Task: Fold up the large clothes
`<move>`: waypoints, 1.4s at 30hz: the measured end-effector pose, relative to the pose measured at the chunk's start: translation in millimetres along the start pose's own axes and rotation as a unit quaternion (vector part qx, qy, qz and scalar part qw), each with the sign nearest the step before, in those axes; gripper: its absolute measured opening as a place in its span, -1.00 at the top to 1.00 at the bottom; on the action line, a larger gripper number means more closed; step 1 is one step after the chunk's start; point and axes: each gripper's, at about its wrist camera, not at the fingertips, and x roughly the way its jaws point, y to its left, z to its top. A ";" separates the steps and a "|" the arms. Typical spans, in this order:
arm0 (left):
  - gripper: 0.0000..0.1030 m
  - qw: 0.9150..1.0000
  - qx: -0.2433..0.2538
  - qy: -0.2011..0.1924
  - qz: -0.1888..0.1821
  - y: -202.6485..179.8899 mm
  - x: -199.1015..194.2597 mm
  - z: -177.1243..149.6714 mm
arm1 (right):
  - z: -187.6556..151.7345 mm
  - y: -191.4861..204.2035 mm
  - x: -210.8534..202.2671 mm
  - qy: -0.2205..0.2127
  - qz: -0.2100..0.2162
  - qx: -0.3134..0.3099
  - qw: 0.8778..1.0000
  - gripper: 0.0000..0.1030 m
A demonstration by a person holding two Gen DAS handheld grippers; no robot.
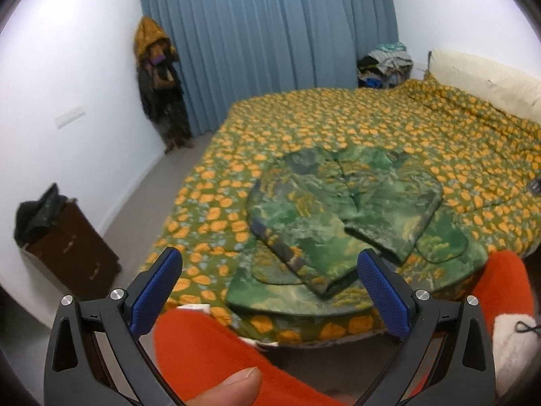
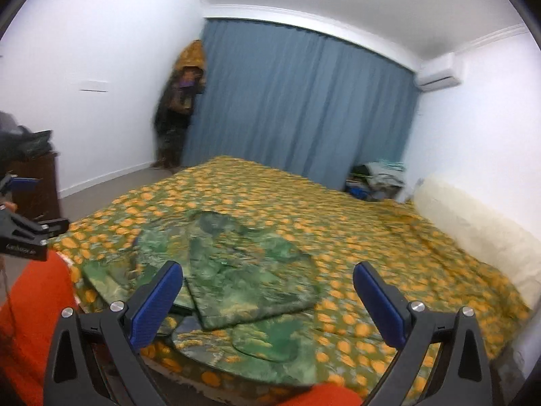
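A green camouflage-patterned garment [image 1: 341,216] lies partly folded near the foot of the bed, its sleeves laid across the body. In the right wrist view the same garment [image 2: 243,277] sits just beyond the fingers. My left gripper [image 1: 270,264] is open and held above the bed's near edge, nothing between its blue pads. My right gripper [image 2: 268,277] is also open and empty, hovering short of the garment. The left gripper [image 2: 20,226] shows at the left edge of the right wrist view.
The bed [image 1: 389,125] has a green cover with orange spots and a cream pillow [image 1: 483,81] at its head. A dark wooden cabinet [image 1: 67,247] stands at the left wall. Clothes pile [image 1: 385,64] by the blue curtain [image 1: 270,44]. A person's orange-clad legs [image 1: 216,358] are below.
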 end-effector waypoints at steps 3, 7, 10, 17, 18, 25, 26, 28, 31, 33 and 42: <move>-0.99 1.000 0.000 0.011 -0.014 -2.8 11.6 4.8 | -10.3 5.8 38.5 0.051 0.026 -0.014 0.998 -0.99; -0.99 1.000 0.011 0.021 -0.005 -10.2 28.4 5.9 | -31.5 21.5 87.2 0.101 0.034 -0.028 0.994 -0.99; -0.99 0.999 0.012 0.034 -0.007 -13.6 41.4 4.3 | -51.2 37.9 117.6 0.118 0.037 -0.045 0.991 -0.99; -0.99 0.998 0.010 0.057 -0.034 -16.9 73.3 4.6 | -89.8 77.8 202.2 0.176 0.086 -0.099 0.976 -0.98; -0.99 0.997 0.012 0.063 -0.031 -18.5 79.4 4.5 | -94.6 82.5 214.8 0.186 0.094 -0.105 0.972 -0.91; -0.99 0.994 -0.001 0.106 -0.039 -13.5 113.9 -5.1 | -134.2 90.8 288.5 0.253 0.100 -0.119 0.955 -0.12; -0.99 0.993 -0.002 0.109 -0.038 -12.4 117.5 -6.8 | -137.2 87.4 290.9 0.259 0.115 -0.103 0.954 0.00; -0.99 0.993 -0.005 0.116 -0.036 -11.3 124.2 -9.7 | -134.9 84.4 286.1 0.255 0.120 -0.085 0.956 0.77; -0.99 0.992 -0.006 0.123 -0.037 -12.0 132.6 -10.5 | -119.4 68.1 263.5 0.229 0.119 -0.042 0.965 0.78; -0.99 0.991 -0.004 0.125 -0.042 -12.4 137.5 -9.4 | -103.7 46.3 246.0 0.209 0.115 0.001 0.971 0.79; -0.99 0.990 0.026 0.125 -0.056 -11.8 158.4 0.0 | -49.9 -134.3 160.8 0.108 -0.003 0.191 0.976 0.79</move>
